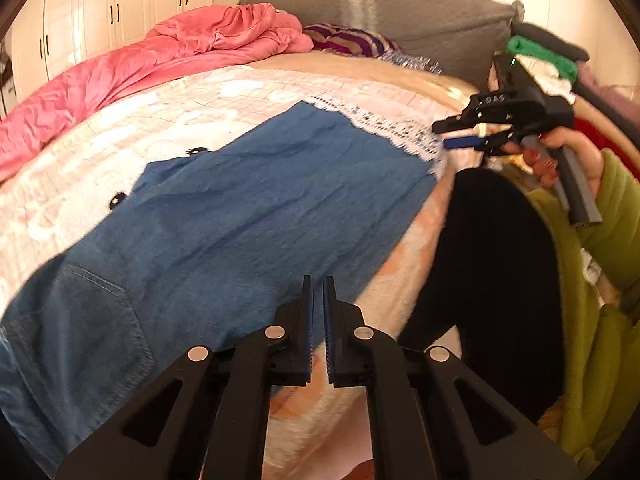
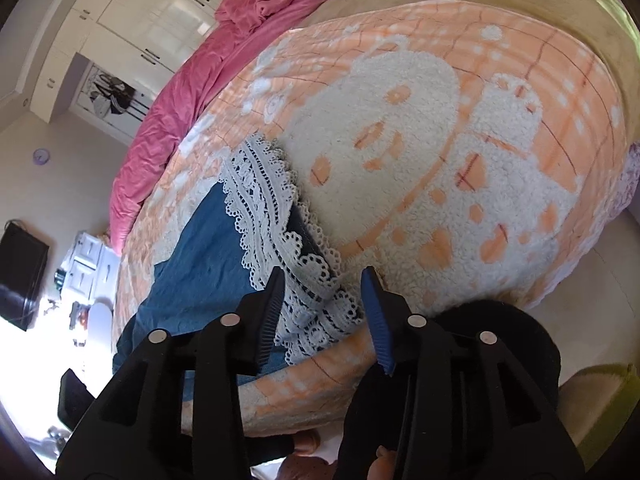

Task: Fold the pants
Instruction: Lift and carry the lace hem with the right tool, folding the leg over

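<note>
Blue denim pants (image 1: 240, 200) lie flat across the bed, with a back pocket at the lower left and a white lace hem (image 1: 380, 124) at the far right. My left gripper (image 1: 319, 282) hovers over the near edge of the denim, shut, with no cloth visible between its fingers. My right gripper (image 1: 442, 135), in a hand with a green sleeve, sits just past the lace hem. In the right wrist view this right gripper (image 2: 322, 276) is open. The lace hem (image 2: 280, 200) lies under and between its fingers, whose pads stand apart from it.
An orange and white fleece blanket (image 2: 440, 160) covers the bed. A crumpled pink duvet (image 1: 140, 68) lies along the far left, and a striped pillow (image 1: 348, 38) rests by the grey headboard (image 1: 380, 8). A person's black trousers (image 1: 480, 260) stand at the bed's right edge. Piled clothes (image 1: 540, 60) are behind.
</note>
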`<state>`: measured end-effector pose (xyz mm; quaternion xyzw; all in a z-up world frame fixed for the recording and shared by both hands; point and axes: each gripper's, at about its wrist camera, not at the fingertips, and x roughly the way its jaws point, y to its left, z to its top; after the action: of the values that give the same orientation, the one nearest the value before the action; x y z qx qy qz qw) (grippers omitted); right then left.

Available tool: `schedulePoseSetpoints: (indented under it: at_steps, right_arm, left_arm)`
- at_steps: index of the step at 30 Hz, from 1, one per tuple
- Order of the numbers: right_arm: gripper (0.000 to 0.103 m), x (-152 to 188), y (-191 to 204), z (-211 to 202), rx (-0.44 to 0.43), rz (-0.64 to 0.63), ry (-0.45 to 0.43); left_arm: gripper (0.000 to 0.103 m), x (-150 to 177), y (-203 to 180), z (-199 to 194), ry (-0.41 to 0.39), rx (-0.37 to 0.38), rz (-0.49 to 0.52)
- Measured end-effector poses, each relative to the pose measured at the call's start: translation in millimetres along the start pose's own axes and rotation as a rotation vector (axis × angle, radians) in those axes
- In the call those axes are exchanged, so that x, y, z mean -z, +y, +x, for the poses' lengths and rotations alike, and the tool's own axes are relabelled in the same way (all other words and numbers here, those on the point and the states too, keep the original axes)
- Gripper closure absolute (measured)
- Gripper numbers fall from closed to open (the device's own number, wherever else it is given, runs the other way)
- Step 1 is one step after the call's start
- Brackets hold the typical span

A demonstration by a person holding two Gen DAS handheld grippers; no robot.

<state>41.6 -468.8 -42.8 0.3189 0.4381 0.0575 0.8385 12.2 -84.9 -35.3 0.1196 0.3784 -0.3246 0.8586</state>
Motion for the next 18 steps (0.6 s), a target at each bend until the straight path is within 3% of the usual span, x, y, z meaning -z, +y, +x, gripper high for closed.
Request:
schedulePoseSetpoints:
  at_steps: [2,4,7,18]
  right_arm:
    - [0.087,-2,4,1,0.007,-0.036,0.0]
    - [0.087,-3,6,2,0.009,-0.046,0.004]
    - [0.087,-3,7,1,0.004,-0.053,0.005]
    - [0.084,-2,9,4,0.012,-0.081,0.022]
  left_arm:
    - [0.085,-4,0,2,0.016,0.0,0.021]
    - [0.067,-7,-3,7,0.043,-0.004,0.065]
    - [0.065,-10,-12,17,0.076,-0.069,0.162]
    - [0.065,-12,-11,2,0.075,-0.157,0.211]
